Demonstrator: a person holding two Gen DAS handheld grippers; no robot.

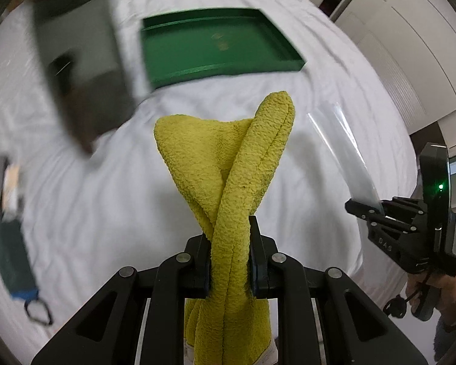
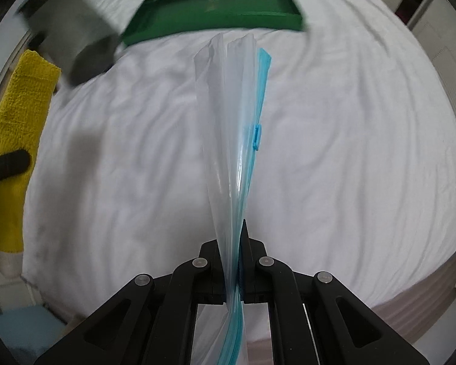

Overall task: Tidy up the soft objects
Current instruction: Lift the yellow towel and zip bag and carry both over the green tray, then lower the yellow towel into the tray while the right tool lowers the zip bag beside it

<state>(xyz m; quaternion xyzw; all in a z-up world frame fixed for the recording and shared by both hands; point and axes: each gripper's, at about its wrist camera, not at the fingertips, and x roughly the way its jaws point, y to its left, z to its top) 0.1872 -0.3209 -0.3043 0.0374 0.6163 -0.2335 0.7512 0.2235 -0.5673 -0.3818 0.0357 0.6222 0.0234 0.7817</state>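
Note:
My left gripper (image 1: 230, 243) is shut on a yellow fluffy towel (image 1: 228, 164), which sticks up between the fingers above the white bed. The towel also shows at the left edge of the right wrist view (image 2: 18, 115). My right gripper (image 2: 232, 246) is shut on a clear plastic zip bag (image 2: 231, 127) with a blue zipper strip and slider, held edge-on above the bed. In the left wrist view the right gripper (image 1: 364, 210) is at the right, with the bag (image 1: 340, 155) rising from it.
A green tray (image 1: 219, 45) lies on the white bed sheet (image 1: 106, 197) ahead, also in the right wrist view (image 2: 219, 3). A grey boxy object (image 1: 82, 60) stands left of the tray, blurred. A dark green pouch (image 1: 12, 258) lies at the left. White cabinets (image 1: 410, 45) stand at the right.

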